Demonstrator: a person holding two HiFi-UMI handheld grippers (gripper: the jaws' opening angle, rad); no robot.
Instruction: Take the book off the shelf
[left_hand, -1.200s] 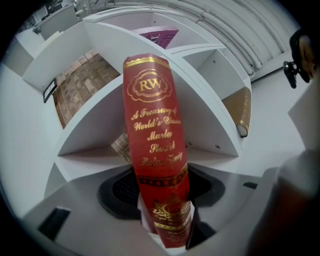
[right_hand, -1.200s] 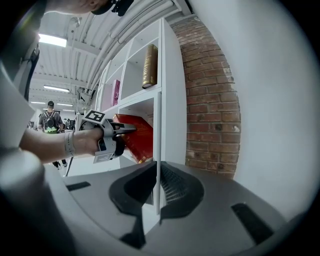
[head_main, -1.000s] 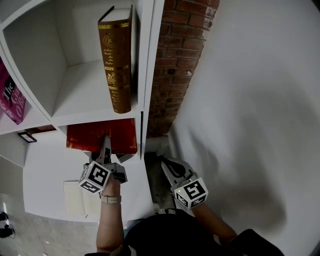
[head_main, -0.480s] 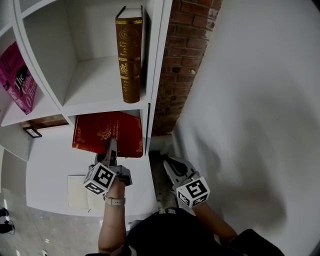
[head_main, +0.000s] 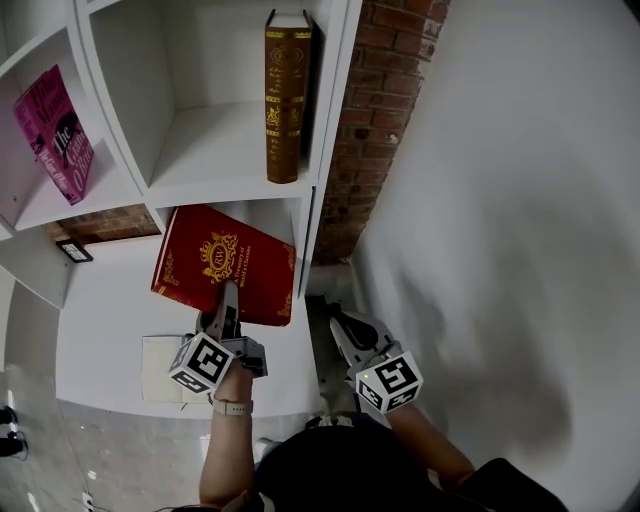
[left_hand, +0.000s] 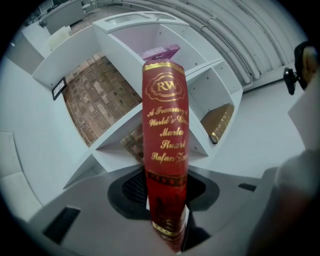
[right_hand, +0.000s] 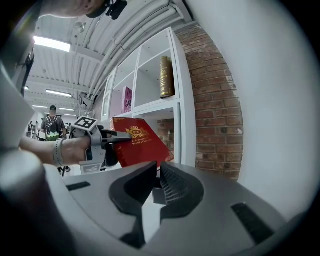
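Bright, even light; gripper views bend and darken toward their edges.

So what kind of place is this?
Probably a big indoor hall, maybe a workshop or showroom: white cubby shelves with a brown book, a brick wall, bare ceiling pipes and strip lights.

Open industrial hall: ribbed ceiling (right_hand: 65, 30), strip lights (right_hand: 50, 43), white cubby shelf (head_main: 230, 150), brick column (head_main: 375, 120).

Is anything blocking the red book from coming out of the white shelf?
Nothing visible does. The red hardcover book sits between the left gripper's closing jaws, mostly outside the white shelf's lower compartment; the brown gold-tooled book stands one level above, clear of it.
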